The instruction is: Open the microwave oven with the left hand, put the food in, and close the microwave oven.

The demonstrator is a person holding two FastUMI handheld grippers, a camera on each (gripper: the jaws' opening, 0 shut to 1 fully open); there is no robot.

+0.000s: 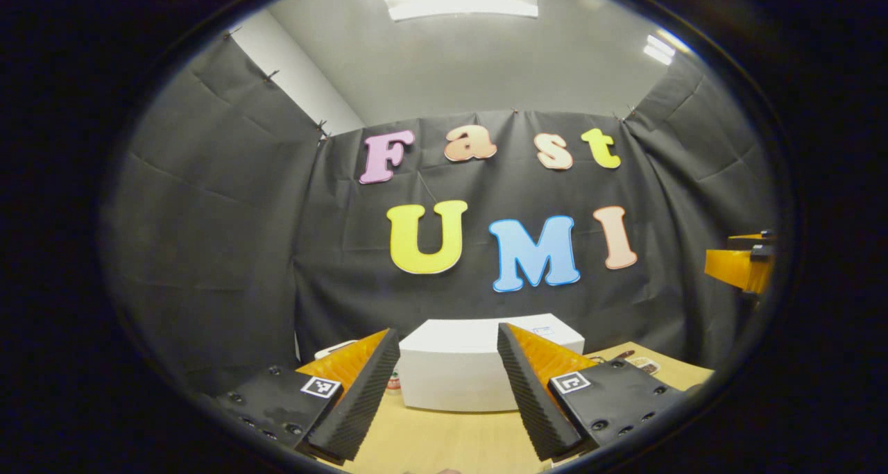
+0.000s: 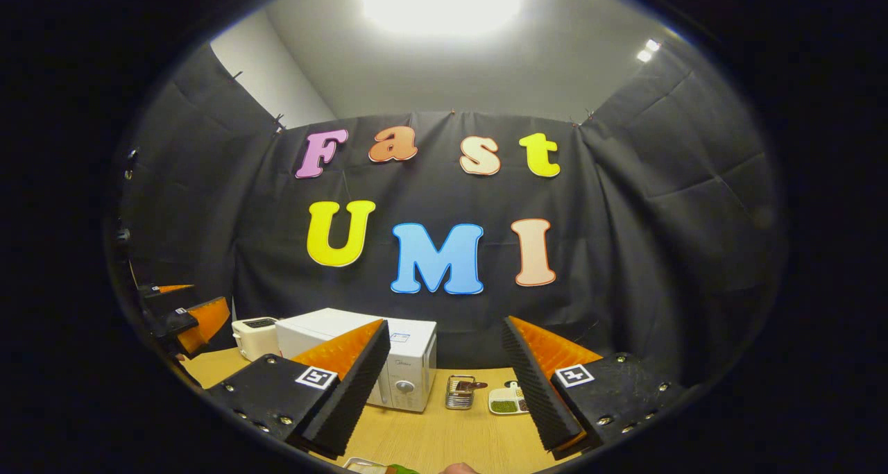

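While both grippers hover with jaws apart, left gripper (image 1: 447, 391) faces closed microwave (image 1: 472, 370), right gripper (image 2: 444, 398) empty, table (image 2: 444, 439) below.

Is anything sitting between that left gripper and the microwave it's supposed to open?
Nothing visible does. In the left gripper view the open left gripper points straight at the white microwave, with bare wooden table between them. The right gripper view shows a toaster beside the microwave and a small food tray on its other side, both off that path.

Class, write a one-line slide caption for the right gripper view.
Open right gripper faces a closed white microwave on the wooden table, toaster beside it.
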